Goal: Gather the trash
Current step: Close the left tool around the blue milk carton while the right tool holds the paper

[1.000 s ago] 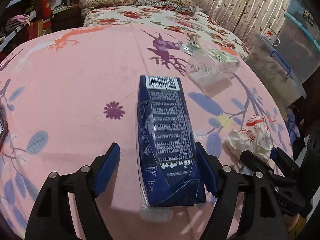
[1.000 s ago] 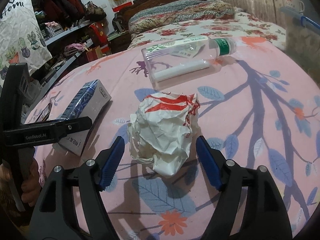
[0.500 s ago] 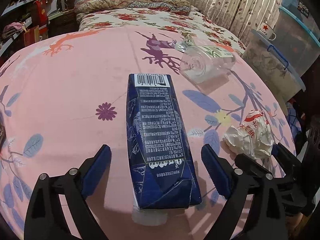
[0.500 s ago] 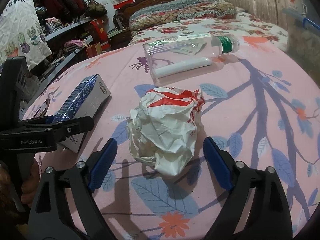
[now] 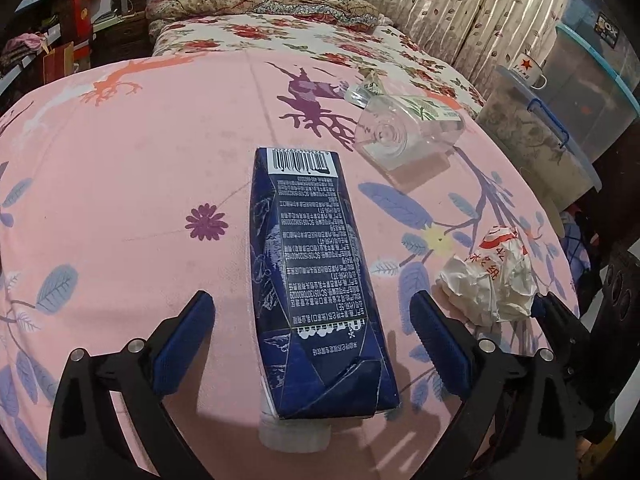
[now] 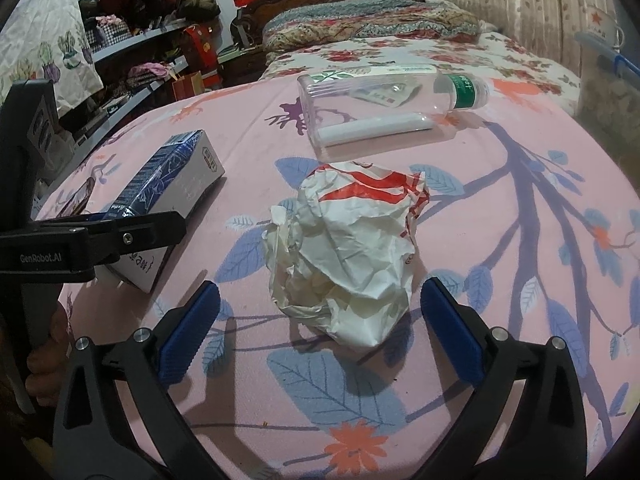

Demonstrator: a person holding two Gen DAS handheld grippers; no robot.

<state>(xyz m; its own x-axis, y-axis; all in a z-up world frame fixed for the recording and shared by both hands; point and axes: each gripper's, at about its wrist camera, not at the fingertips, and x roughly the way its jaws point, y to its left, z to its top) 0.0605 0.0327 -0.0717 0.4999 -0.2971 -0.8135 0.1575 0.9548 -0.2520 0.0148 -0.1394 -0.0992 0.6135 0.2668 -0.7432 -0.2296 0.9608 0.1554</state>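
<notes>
Two grippers sit low over the pink sheet (image 5: pixel 120 168), side by side, both spread wide. Left gripper (image 5: pixel 312 328) straddles the near end of the carton (image 5: pixel 312 272) lying lengthwise, pads clear of it. Right gripper (image 6: pixel 320 320) flanks the crumpled paper (image 6: pixel 348 252) without touching. An empty bottle (image 6: pixel 380 108) lies beyond.
</notes>
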